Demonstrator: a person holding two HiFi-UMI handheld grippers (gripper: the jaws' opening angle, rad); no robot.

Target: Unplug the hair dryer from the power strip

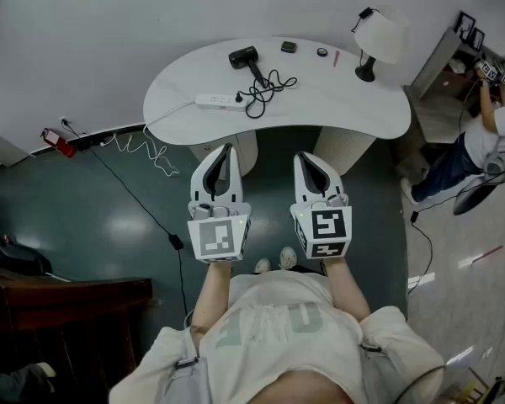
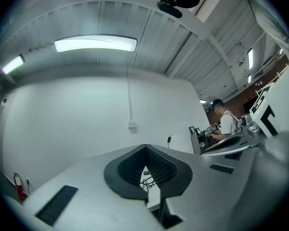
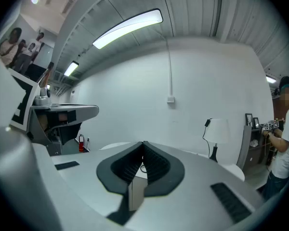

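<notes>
Head view showed the task not yet begun. The left tongs (image 1: 228,151) and the right tongs (image 1: 305,158) hung side by side in front of the person's chest, well short of the white surface (image 1: 345,112). Both were pressed together with nothing in them (each gripper view bore this out, the ribbed pads meeting at a closed seam). The black hair dryer (image 1: 245,56) lay near the far edge of the surface. Its cord (image 1: 268,89) was heaped in loose loops between it and the power strip (image 1: 217,101), which lay nearer the person and a little left of centre. The plug (image 1: 239,98) seemed to sit at the strip's right end, though it was too small to read clearly.

The step in hand, as I judged it, was the reach. To do it well, both tongs would need to part before arriving. The left looked better placed to press the strip down, since a light strip would likely lift with the plug. The right should close on the plug's body, not the cord, and pull straight along the pins. The loops lay just beside the plug, so coming in from above seemed wiser than sweeping through them.
</notes>
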